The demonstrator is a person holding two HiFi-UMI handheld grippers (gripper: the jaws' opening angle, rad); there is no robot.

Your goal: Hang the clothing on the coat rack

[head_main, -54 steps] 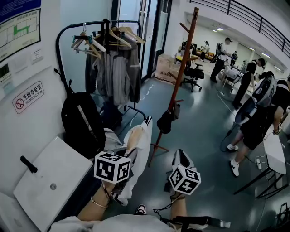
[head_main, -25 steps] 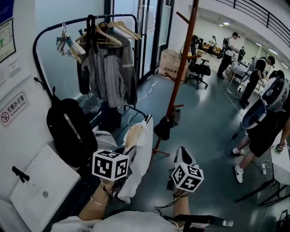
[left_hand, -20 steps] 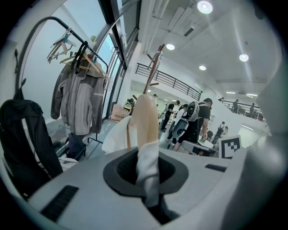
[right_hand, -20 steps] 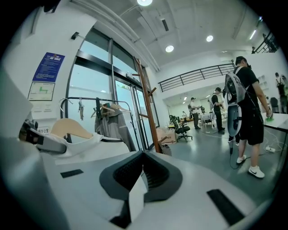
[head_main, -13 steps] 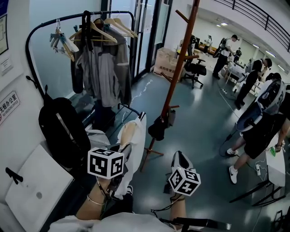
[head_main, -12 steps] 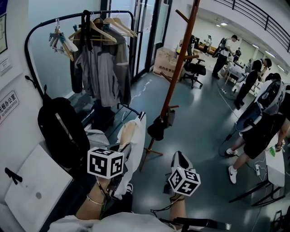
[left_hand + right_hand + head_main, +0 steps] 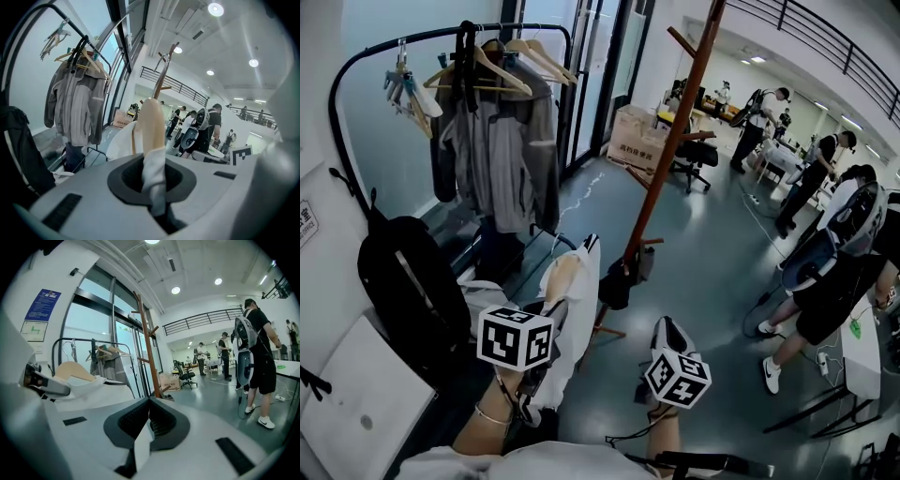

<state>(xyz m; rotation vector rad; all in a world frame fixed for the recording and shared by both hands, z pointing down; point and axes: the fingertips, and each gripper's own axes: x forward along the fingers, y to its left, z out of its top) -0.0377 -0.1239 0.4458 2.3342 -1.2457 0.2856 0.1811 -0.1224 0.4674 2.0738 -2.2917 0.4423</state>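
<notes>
My left gripper (image 7: pixel 151 180) has its jaws clenched on the white shirt (image 7: pixel 121 143) (wooden hanger (image 7: pixel 152 123) inside); my right gripper (image 7: pixel 149 425) pinches a white strip (image 7: pixel 142 446).

Floor (image 7: pixel 712 253): glossy grey, running from centre frame to the right edge. Standing on it are the coat rack (image 7: pixel 670 141) on splayed feet at centre, a black garment rail (image 7: pixel 422 37) at upper left, and a cardboard box (image 7: pixel 639 139) and office chair (image 7: pixel 689 155) at upper centre, with people (image 7: pixel 830 291) at right. A backpack (image 7: pixel 398 281) sits at left by the wall; its footing cannot be seen.
</notes>
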